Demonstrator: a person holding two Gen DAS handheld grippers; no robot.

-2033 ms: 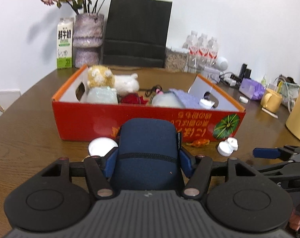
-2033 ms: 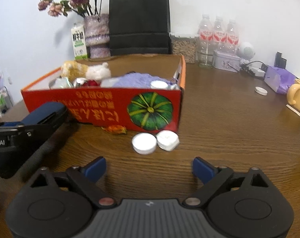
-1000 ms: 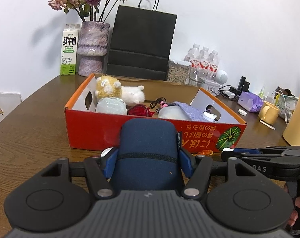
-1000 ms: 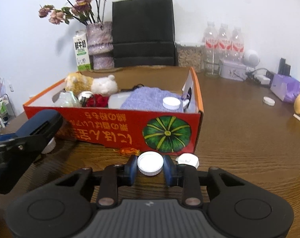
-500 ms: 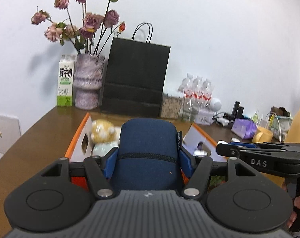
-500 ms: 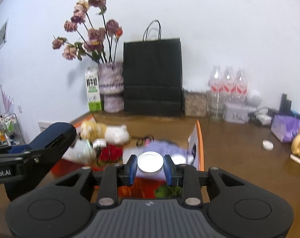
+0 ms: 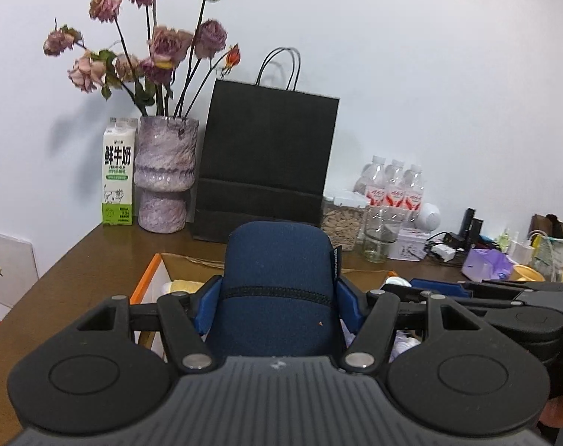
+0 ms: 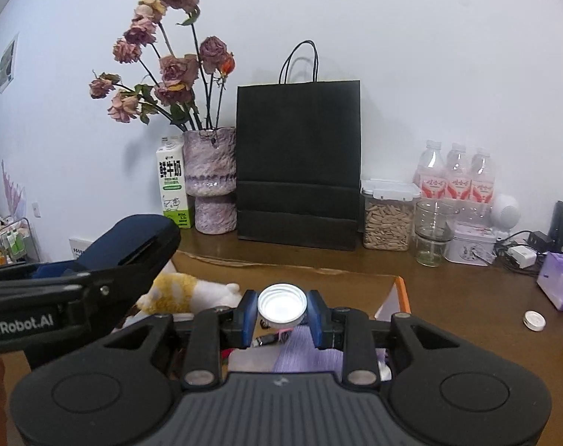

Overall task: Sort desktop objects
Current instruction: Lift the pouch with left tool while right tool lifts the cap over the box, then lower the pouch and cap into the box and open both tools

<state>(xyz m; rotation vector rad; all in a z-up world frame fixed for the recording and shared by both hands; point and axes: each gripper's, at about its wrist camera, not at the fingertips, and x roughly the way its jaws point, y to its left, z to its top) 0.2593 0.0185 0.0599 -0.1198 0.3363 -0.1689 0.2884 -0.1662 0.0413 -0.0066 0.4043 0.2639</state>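
Note:
My left gripper [image 7: 277, 299] is shut on a dark blue zippered pouch [image 7: 277, 278], held high over the orange-rimmed cardboard box [image 7: 147, 282]. My right gripper [image 8: 281, 310] is shut on a small white round lid [image 8: 281, 304], also above the box [image 8: 400, 286]. In the right wrist view the left gripper with the blue pouch [image 8: 129, 238] juts in from the left. Inside the box lie a yellow and white plush toy [image 8: 185, 291] and a lilac cloth [image 8: 303, 349]. The right gripper's arm [image 7: 504, 297] crosses the left wrist view at right.
At the table's back stand a milk carton [image 7: 118, 171], a purple vase of dried roses [image 7: 166, 174], a black paper bag [image 7: 266, 163], a seed jar [image 8: 387, 219], a glass [image 8: 432, 232] and water bottles [image 8: 456, 174]. A white cap [image 8: 534, 320] and purple pack [image 8: 560, 282] lie at right.
Both grippers rose from table level with the pouch and the lid and moved forward over the box. The box front has dropped out of view below them.

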